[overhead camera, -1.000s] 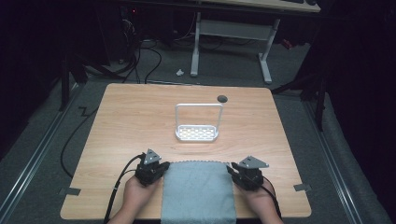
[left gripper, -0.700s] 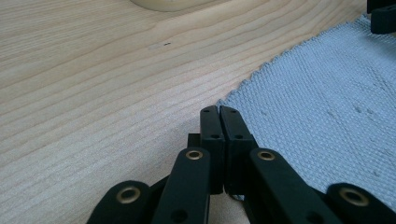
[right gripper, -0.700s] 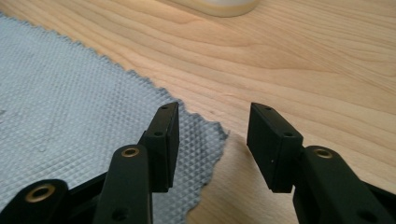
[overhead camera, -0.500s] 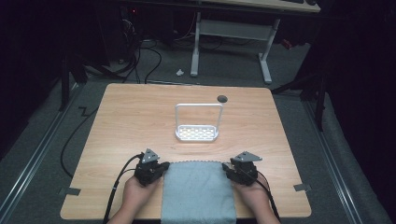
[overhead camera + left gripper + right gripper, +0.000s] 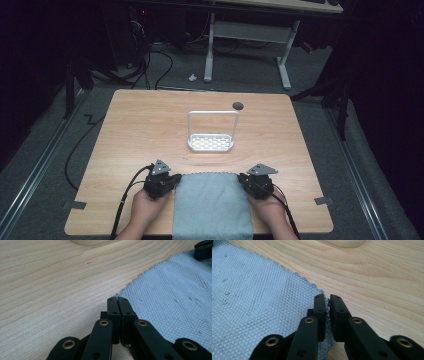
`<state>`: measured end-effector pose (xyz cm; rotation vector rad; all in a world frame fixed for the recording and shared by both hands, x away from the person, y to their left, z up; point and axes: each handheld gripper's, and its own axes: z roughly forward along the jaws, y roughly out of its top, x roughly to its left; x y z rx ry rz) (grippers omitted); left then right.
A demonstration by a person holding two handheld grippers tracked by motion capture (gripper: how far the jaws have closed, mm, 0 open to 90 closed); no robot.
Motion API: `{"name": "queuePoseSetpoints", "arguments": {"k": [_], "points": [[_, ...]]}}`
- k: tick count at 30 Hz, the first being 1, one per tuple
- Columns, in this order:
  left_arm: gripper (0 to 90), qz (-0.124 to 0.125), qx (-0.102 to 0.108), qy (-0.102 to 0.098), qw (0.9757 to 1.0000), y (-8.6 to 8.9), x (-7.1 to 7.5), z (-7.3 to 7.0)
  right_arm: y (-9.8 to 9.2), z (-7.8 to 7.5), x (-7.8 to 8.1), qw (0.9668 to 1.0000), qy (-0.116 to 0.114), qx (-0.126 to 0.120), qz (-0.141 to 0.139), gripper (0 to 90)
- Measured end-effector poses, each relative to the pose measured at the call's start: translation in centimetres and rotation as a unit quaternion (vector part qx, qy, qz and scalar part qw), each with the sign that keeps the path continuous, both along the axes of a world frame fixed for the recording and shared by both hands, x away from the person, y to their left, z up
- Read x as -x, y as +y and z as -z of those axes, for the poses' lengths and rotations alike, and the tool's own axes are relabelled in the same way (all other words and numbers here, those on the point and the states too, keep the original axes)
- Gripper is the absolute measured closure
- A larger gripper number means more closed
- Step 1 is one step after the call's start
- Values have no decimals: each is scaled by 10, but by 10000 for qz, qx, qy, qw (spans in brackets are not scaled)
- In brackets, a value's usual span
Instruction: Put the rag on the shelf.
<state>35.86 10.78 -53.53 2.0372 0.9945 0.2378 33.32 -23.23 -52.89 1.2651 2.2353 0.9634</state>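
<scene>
Grey-blue cloth (image 5: 212, 205) flat on bench (image 5: 150, 130), between both tongs. Left tongs (image 5: 117, 300) pinch its far-left corner; right tongs (image 5: 326, 298), jaws just closing, nip far-right corner. Step: corner grasp. Next, likely: lift both corners evenly, clear of rack (image 5: 212, 132) ahead.

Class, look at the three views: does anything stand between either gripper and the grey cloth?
Nothing visible does. The left gripper is shut at the cloth's far left corner. The right gripper, whose jaws have just been closing, has the far right corner's edge between them. The white rack stands farther off.
</scene>
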Motion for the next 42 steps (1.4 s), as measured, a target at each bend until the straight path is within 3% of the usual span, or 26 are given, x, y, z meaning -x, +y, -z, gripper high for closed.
{"name": "queuePoseSetpoints", "arguments": {"k": [13,21,24,34,42], "points": [[893,-24,-19,-6,10000,0,0,-1,0,0,1,10000,-68,-30,-39,894],[893,-29,102,-79,9999,3,1,-3,-2,-8,7,9994,-284,-169,-52,894],[893,-49,244,-140,9996,4,3,-6,-3,-12,10,9990,-370,-230,-51,894],[893,-47,518,-438,9977,9,12,-20,-6,-23,19,9968,-706,-349,-97,894],[893,-50,799,-881,9929,12,23,-41,-8,-41,30,9917,-1143,-580,-104,894]]}}
